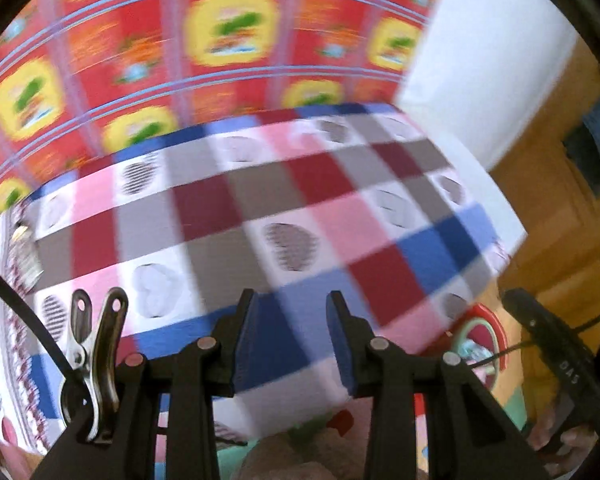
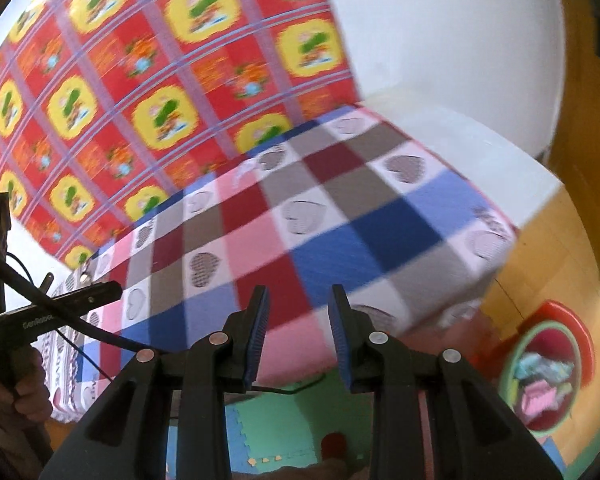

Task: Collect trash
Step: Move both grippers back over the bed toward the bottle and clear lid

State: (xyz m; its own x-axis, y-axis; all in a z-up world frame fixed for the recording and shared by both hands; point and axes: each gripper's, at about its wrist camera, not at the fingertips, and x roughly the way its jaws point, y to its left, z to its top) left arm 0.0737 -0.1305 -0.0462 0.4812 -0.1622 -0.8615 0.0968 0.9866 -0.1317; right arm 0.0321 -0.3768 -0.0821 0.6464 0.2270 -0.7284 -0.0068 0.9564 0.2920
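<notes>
Over the checked bed [image 1: 284,216], the left wrist view shows the left tongs [image 1: 292,320] held level, spread wide and holding nothing. Down at the right sits a red bin [image 1: 486,320], blurry.

From the right wrist view, the right tongs [image 2: 298,316] also gape with nothing between them. The red bin [image 2: 556,364] stands on the floor [image 2: 540,264] beside the bed [image 2: 300,216], with pink and blue trash [image 2: 544,384] inside.

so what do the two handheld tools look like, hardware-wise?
Both are matte black, with linkage arms joined by round silver pivots and two fingers faced with ribbed blue pads. The left tool carries a silver metal spring clip and a black cable on its left side. The right tool looks the same. Seen from the right wrist view, the left unit's black handle bears white lettering, too blurred to read fully.
</notes>
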